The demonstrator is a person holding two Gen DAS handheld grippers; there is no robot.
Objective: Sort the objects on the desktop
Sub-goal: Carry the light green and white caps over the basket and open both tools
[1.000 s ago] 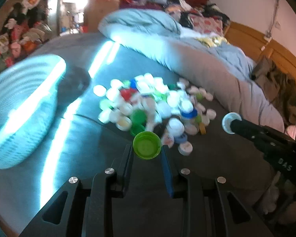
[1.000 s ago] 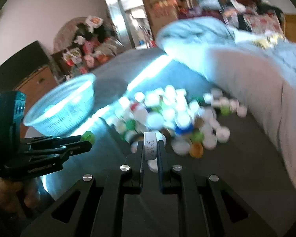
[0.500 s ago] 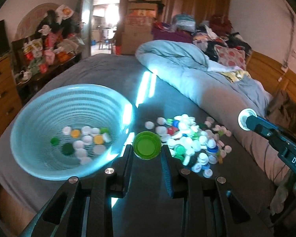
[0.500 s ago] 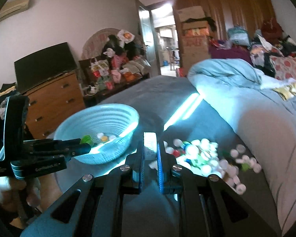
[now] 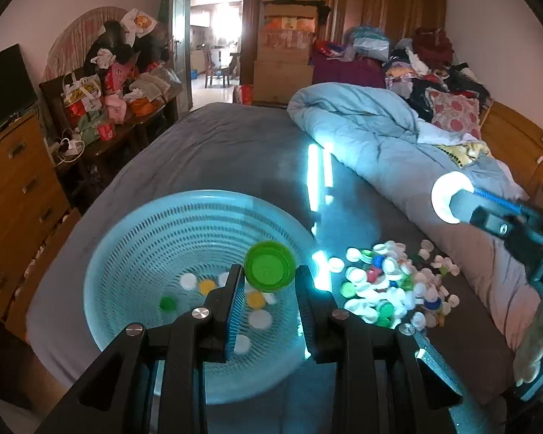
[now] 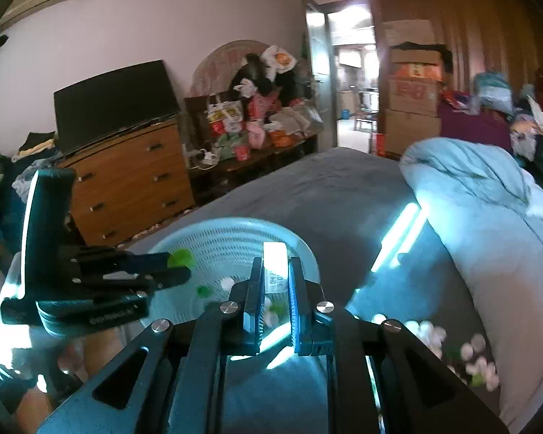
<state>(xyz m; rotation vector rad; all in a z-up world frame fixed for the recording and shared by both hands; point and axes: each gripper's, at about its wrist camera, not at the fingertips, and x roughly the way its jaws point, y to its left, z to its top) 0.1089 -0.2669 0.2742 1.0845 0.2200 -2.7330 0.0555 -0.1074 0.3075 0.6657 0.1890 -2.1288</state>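
Left gripper (image 5: pixel 269 275) grasping green cap (image 5: pixel 270 271), right gripper (image 6: pixel 276 275) clenched on white cap (image 6: pixel 276 264) – edge-on, basket (image 5: pixel 134 238) partly hidden

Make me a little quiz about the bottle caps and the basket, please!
1. True or false: the left hand-held gripper holds a green cap over the basket.
2. What colour is the cap in the right hand-held gripper? A red, B white, C blue.
3. Where does the loose pile of caps lie in the left wrist view, left or right of the basket?

Key: 1 true; 2 B; 3 right, on the dark grey bed cover.
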